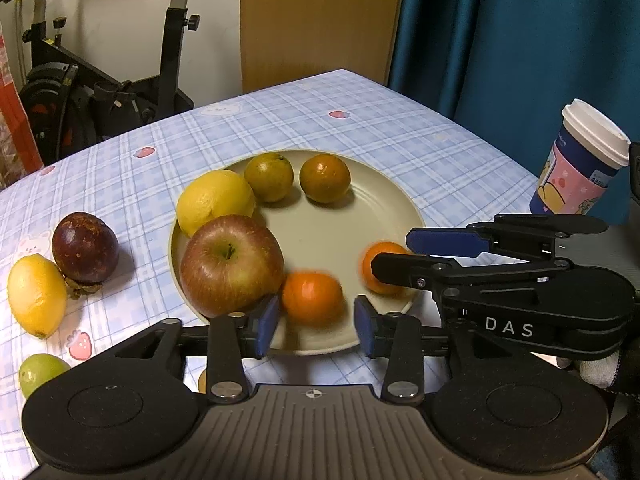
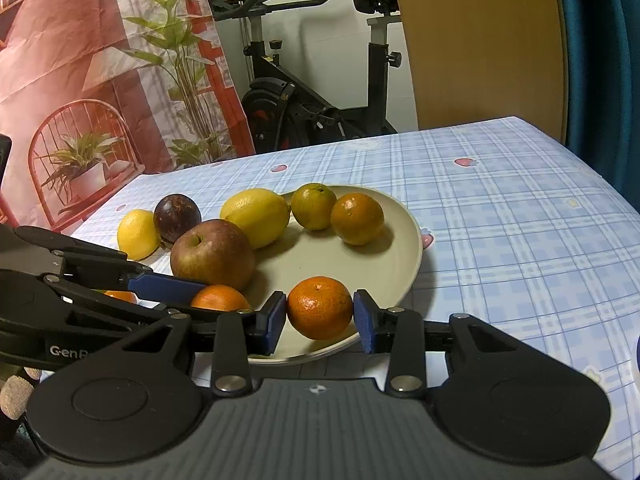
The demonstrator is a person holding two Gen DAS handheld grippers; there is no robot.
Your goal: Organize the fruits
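A beige plate [image 1: 320, 236] [image 2: 352, 264] holds an apple [image 1: 231, 267] [image 2: 212, 254], a lemon [image 1: 216, 200] [image 2: 256, 216], two greenish oranges [image 1: 269, 176] [image 1: 325, 178] and two orange tangerines. My left gripper [image 1: 316, 322] is open, its pads either side of one blurred tangerine [image 1: 312, 297] with gaps. My right gripper [image 2: 320, 320] has its pads against the other tangerine [image 2: 320, 307] [image 1: 380, 266] at the plate's near rim. A mangosteen [image 1: 85, 247] [image 2: 177, 212], a second lemon [image 1: 37, 295] [image 2: 138, 234] and a green fruit [image 1: 40, 372] lie on the tablecloth left of the plate.
A paper cup with a white lid [image 1: 580, 160] stands at the table's right edge. An exercise bike [image 1: 100, 92] [image 2: 312, 100] and a wooden board [image 1: 320, 20] stand behind the checked tablecloth [image 2: 520, 220]. Another orange fruit [image 2: 120, 296] peeks from behind the left gripper.
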